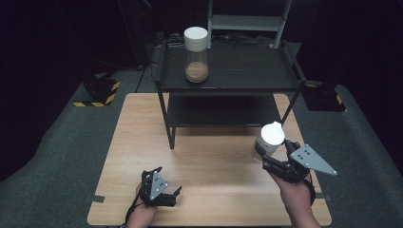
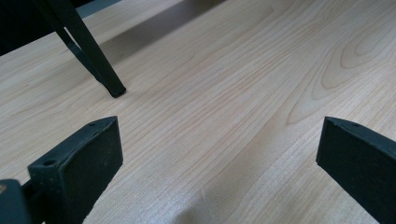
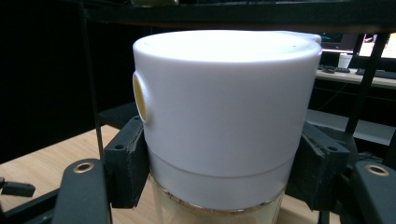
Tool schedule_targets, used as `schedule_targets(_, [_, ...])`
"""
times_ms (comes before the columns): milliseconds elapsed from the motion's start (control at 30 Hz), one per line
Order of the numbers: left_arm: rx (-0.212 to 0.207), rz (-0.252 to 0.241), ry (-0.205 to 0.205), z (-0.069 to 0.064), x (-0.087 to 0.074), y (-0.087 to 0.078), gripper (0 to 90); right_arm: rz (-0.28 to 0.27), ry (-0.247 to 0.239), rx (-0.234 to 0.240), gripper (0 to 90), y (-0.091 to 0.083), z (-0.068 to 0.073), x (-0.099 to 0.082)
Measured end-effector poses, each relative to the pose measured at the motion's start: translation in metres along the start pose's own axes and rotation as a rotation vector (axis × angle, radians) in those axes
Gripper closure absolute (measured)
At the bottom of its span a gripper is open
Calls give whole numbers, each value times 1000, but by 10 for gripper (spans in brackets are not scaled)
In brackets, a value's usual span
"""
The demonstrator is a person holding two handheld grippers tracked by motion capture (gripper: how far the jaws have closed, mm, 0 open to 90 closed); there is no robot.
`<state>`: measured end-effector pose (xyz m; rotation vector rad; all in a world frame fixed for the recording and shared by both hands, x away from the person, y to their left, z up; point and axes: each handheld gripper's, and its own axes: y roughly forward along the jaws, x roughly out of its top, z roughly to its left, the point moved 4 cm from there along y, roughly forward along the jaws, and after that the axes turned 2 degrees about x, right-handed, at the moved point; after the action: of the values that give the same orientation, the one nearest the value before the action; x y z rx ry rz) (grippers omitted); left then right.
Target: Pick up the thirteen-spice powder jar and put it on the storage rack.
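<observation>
White-lidded jar (image 3: 224,116): rigid, smooth (likely slippery), clamped below lid by right claw (image 1: 271,154); left claw (image 1: 164,190) open above counter (image 1: 214,156).

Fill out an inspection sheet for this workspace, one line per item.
Surface: light wooden table, bare around both hands; a black two-tier shelf stands on its far half.
Job's things: white-lidded jar clamped in the right claw, held off the table in front of the shelf; a second white-lidded jar with brownish contents stands upright on the top shelf.
Clutter: small black piece lying on the table.
Grippers: right claw shut on the jar just below its lid; left claw open, nothing between its jaws, low over the table.
Cables: black cable trailing from the left claw.
Surroundings: grey floor mat, two yellow-black striped bases, dark room.
</observation>
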<state>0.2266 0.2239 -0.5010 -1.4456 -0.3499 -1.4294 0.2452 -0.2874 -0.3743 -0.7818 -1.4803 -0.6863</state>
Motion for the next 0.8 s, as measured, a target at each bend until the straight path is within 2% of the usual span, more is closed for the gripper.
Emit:
schedule_targets(200, [0,1,10,-1,0,0,7,-3,12,-4,300,5,-3,12])
schedule_targets(600, [-3,1,8,0,0,0,7,-32,-7,-18,300,12,-6,42])
schedule_targets(800, [-4,-2,6,0,0,0,7,-47,1,-26,300,18,-11,54])
